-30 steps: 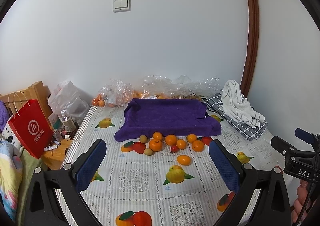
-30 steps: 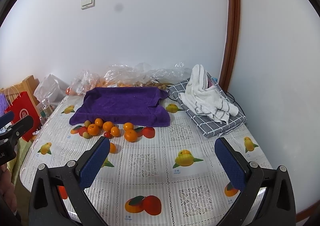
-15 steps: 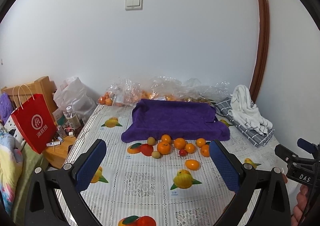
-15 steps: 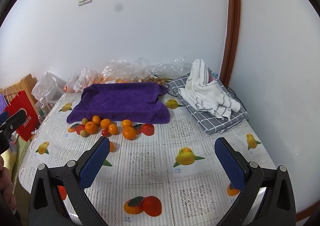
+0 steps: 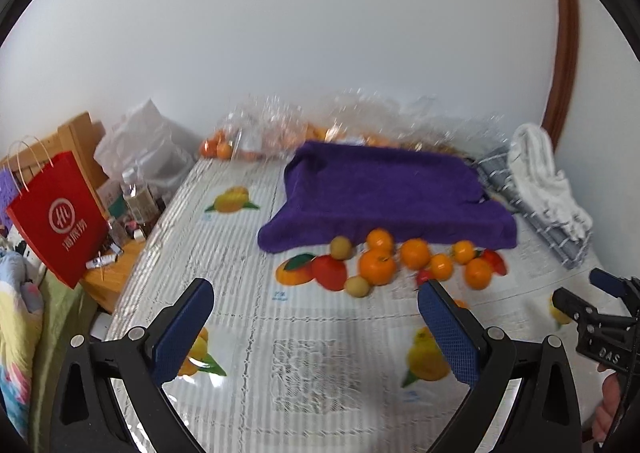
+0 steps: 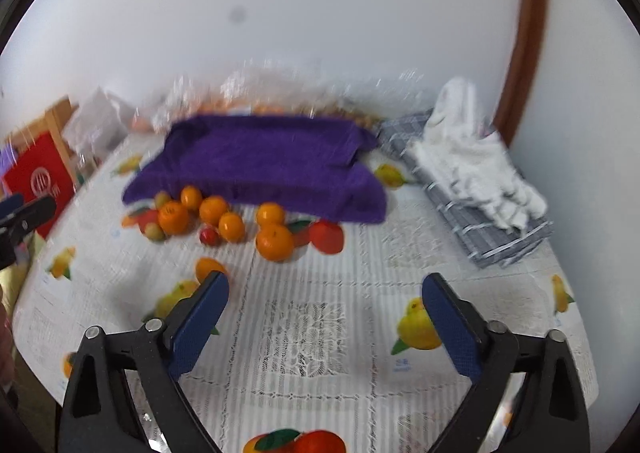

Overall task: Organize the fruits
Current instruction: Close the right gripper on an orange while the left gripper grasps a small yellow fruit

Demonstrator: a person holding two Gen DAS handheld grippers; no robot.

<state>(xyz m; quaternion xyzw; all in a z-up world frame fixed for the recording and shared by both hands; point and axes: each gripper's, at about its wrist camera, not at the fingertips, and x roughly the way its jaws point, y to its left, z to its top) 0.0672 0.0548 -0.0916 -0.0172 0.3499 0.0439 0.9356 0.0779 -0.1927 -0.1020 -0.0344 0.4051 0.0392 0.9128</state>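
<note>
Approach step, by my reading; nothing picked up yet; left gripper [image 5: 316, 329] with blue-padded jaws spread wide and empty, above the white fruit-printed plastic tablecloth [image 5: 248, 285]; right gripper [image 6: 326, 317] jaws closing with nothing between them, also over bare cloth; loose round fruits, mostly orange mandarins [image 5: 377, 265] with a few small yellowish and red ones, clustered on the tablecloth just in front of the folded purple towel [image 5: 384, 189]; one mandarin [image 6: 208, 268] lies apart, nearer, just beyond the right gripper's left finger; clear plastic bags [image 5: 280, 121] of more fruit against the wall, blurred; next move likely calls for lowering onto one fruit, centring it between the pads; round fruit may roll if nudged.
</note>
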